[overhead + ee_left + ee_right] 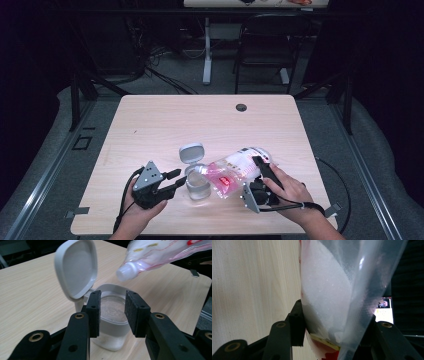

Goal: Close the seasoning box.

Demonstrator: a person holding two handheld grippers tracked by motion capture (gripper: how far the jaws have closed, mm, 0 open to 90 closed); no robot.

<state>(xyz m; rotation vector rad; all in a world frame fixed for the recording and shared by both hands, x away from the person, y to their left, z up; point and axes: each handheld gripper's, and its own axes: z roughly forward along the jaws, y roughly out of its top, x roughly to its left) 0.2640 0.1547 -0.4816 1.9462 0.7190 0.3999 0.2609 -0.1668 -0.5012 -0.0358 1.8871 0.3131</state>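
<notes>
Over container [198,186]: tilted white-filled pouch [236,170].

Clear refill pouch [235,170] of white granules, tilted, spout [125,272] over open clear jar [198,186], lower centre; grey hinged lid [192,152] upright.

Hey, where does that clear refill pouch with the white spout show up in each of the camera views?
High view: the pouch lies tilted at lower centre, spout over the open container.
Left gripper view: top right, spout pointing down-left above the container.
Right gripper view: its bag of white powder runs up the middle between the right tool's jaws.
Shared landmark: the light wooden table.
</notes>
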